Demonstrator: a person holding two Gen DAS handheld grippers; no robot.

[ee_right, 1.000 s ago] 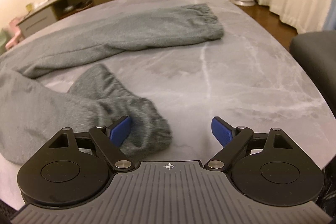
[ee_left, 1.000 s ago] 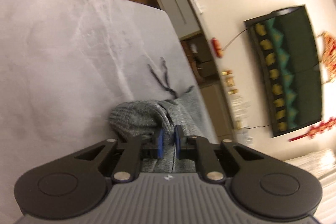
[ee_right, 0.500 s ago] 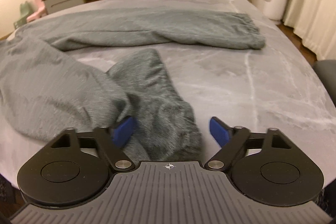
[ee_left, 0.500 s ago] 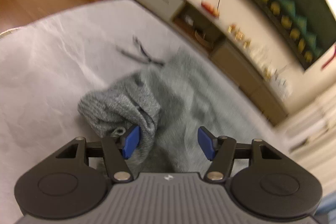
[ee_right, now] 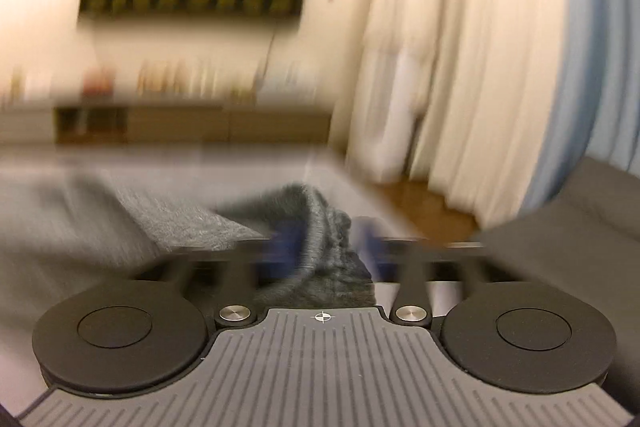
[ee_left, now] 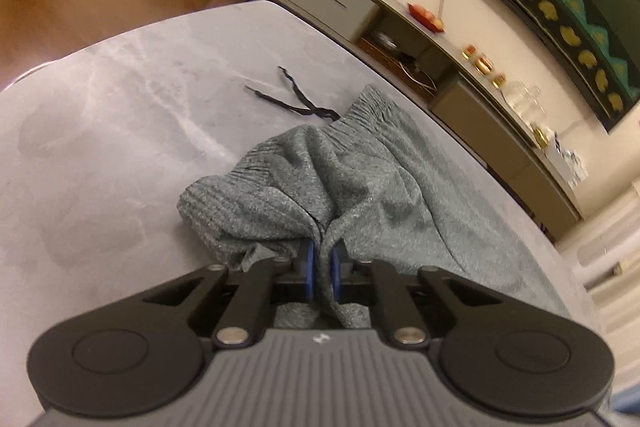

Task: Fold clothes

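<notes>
1. the left gripper (ee_left: 321, 263) has its blue fingers (ee_left: 308, 269) clenched on a bunched pinch of the grey sweatpants (ee_left: 360, 187), taken close to the ribbed waistband (ee_left: 224, 203).
2. just ahead of those fingers the cloth rises in a crumpled ridge; beyond it the waistband runs on, and a black drawstring (ee_left: 296, 99) trails loose over the grey counter (ee_left: 100, 115).
3. to the right of the left fingers the rest of the pants spreads fairly flat across the counter.
4. the right gripper (ee_right: 324, 247) view is badly blurred. a dark grey cuff (ee_right: 320, 223) of the pants sits between its fingers, which look closed in on it, though the smear leaves that unsure.
5. judged from this, no neat fold shows: the pants lie rumpled and spread, each end apparently gripped, so the folding looks mid-way, with laying over and smoothing left.
</notes>
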